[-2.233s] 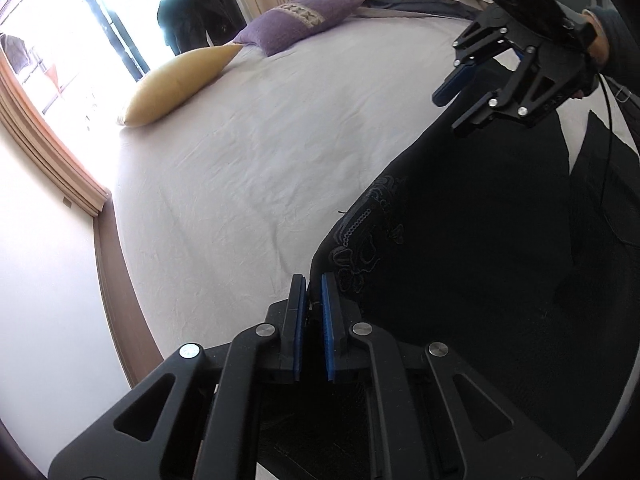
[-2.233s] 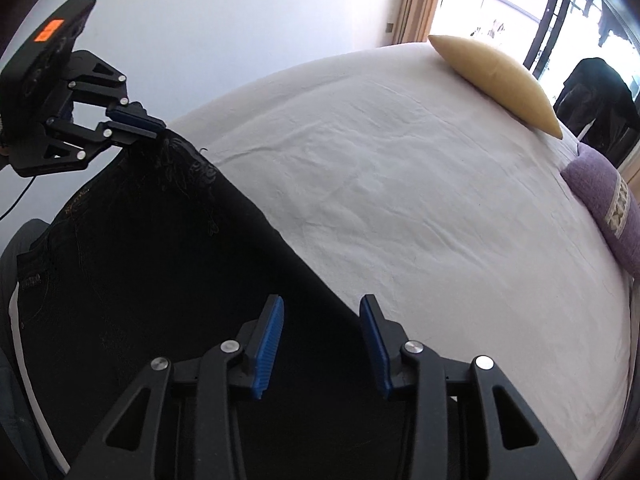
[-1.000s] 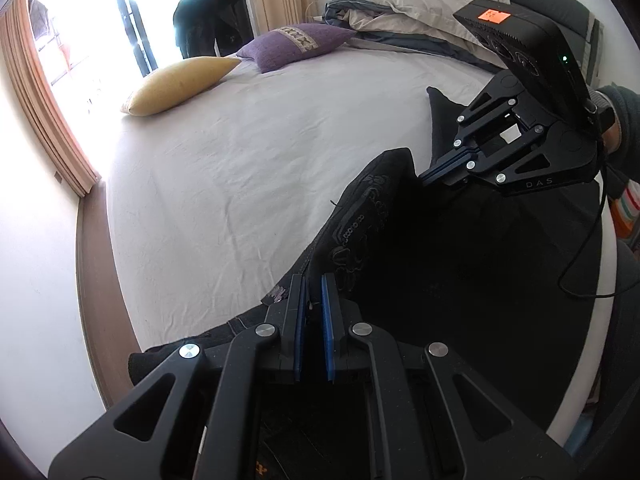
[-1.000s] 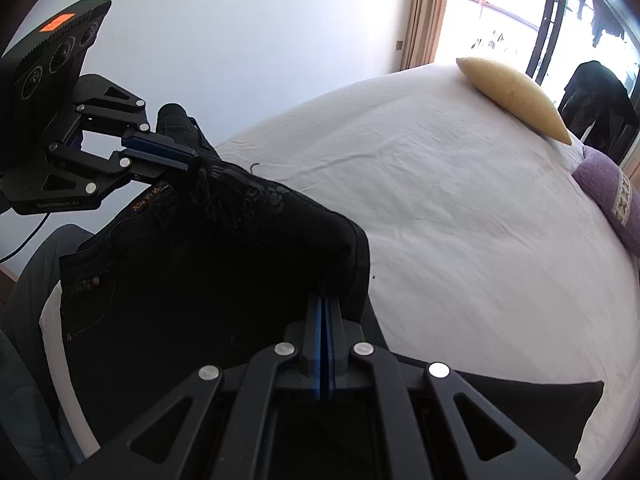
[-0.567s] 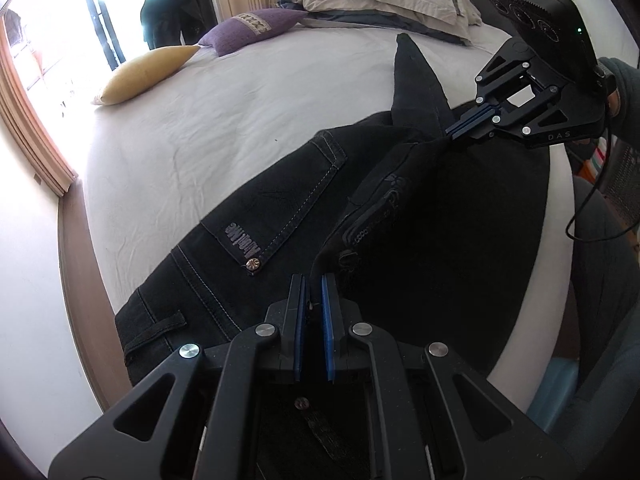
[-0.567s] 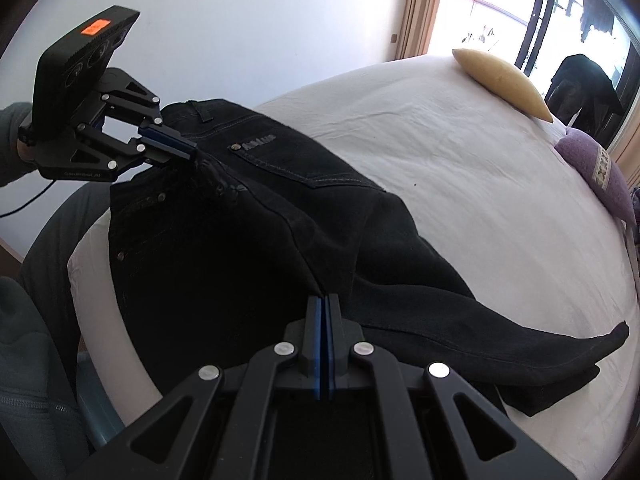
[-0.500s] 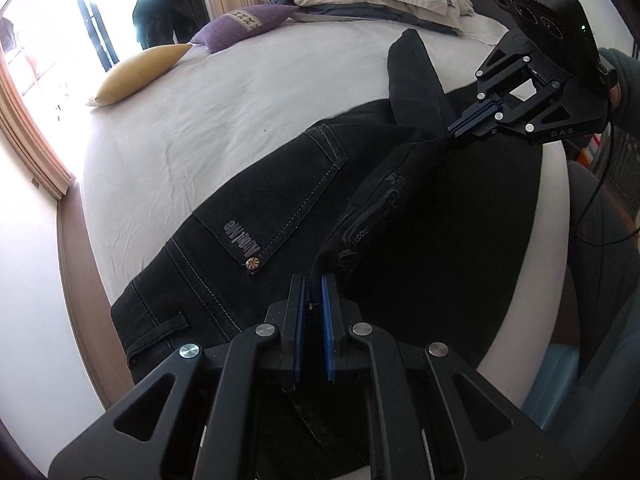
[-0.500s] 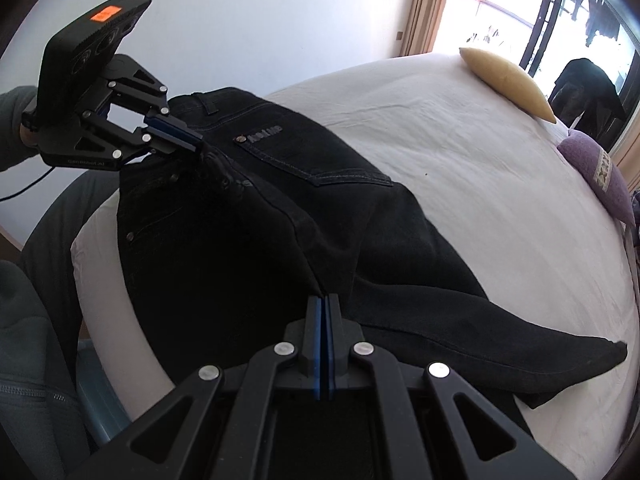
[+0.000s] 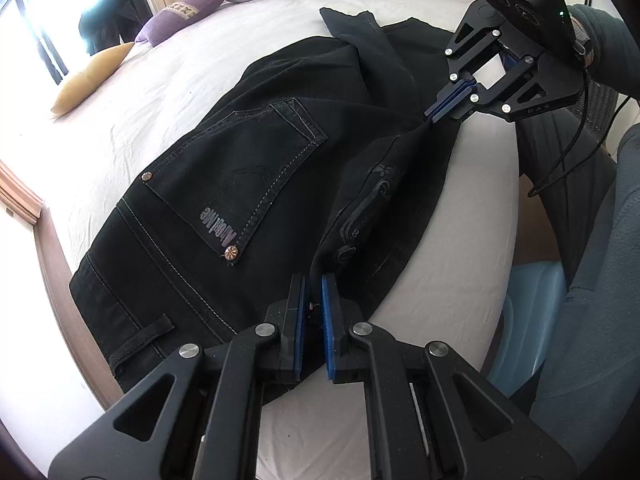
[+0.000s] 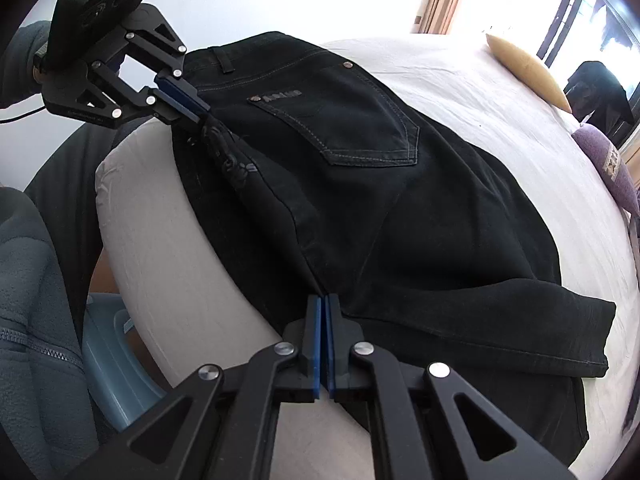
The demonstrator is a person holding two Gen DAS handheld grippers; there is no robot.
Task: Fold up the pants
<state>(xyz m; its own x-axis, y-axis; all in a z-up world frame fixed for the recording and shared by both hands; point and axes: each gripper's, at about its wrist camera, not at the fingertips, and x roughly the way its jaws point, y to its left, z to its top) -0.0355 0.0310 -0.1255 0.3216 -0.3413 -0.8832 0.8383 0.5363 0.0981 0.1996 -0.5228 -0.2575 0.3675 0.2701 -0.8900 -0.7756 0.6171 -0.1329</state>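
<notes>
Left wrist: both grippers' fingers [image 9: 296, 312] clenched on the black pants' [image 9: 248, 168] near edge.

Both black two-finger grippers angled steeply down, clamped.
Left gripper [image 9: 311, 280] and right gripper [image 10: 323, 300] each pinch black fabric between blue pads.

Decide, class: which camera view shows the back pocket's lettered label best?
The left wrist view: the label on the pants sits near and large, letters visible. In the right wrist view the label is small, distant, its letters unreadable.
</notes>
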